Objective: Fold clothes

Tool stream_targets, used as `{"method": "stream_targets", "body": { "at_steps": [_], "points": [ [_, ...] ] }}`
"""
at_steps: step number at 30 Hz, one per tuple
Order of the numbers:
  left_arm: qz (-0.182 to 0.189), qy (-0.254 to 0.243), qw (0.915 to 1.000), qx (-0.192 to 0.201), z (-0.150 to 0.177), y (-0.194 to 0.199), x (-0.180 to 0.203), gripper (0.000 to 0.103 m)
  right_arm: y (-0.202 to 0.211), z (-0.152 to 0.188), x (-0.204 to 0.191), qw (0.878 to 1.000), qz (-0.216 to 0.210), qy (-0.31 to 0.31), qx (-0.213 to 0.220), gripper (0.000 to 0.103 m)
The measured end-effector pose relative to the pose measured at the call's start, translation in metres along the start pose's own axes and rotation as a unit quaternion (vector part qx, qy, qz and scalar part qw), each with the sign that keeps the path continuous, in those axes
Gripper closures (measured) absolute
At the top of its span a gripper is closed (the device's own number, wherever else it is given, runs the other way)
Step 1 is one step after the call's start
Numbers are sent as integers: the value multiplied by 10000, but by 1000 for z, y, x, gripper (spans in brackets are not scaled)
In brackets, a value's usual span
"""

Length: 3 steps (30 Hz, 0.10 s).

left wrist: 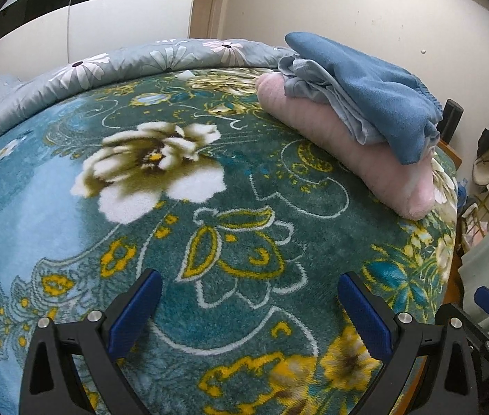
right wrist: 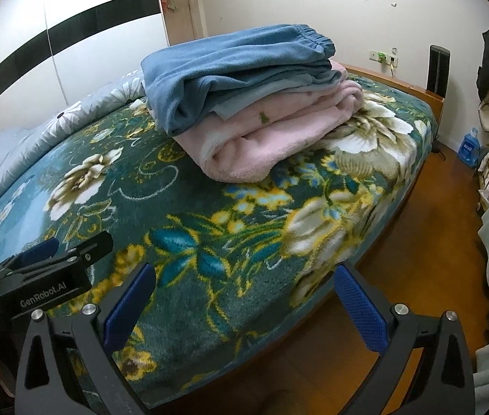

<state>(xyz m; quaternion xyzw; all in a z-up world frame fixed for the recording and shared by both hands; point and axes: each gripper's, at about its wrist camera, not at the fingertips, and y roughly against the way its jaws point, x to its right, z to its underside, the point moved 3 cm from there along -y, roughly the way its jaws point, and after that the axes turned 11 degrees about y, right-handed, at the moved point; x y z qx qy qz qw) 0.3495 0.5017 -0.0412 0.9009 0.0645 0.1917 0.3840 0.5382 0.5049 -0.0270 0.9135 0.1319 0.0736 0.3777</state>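
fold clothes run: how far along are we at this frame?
Looks done: blue garment, a pale blue piece and pink garment sit folded in one stack on the floral blanket. In hand: nothing; left gripper and right gripper are both open, short of the stack. Left: no loose clothes visible, so possibly finished.

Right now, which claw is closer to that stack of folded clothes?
Right, probably. The stack lies ahead of the right claw across the blanket; the left claw sits farther left of it. Both are open.
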Motion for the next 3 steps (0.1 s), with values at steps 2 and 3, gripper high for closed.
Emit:
{"method": "stream_targets", "body": {
  "at_steps": [2, 3],
  "points": [
    [20, 15, 10000, -3, 0, 0, -1, 0, -1, 1, 0, 10000, -6, -12, -18, 0],
    [26, 20, 10000, -6, 0, 0, -1, 0, -2, 1, 0, 10000, -20, -11, -32, 0]
  ]
}}
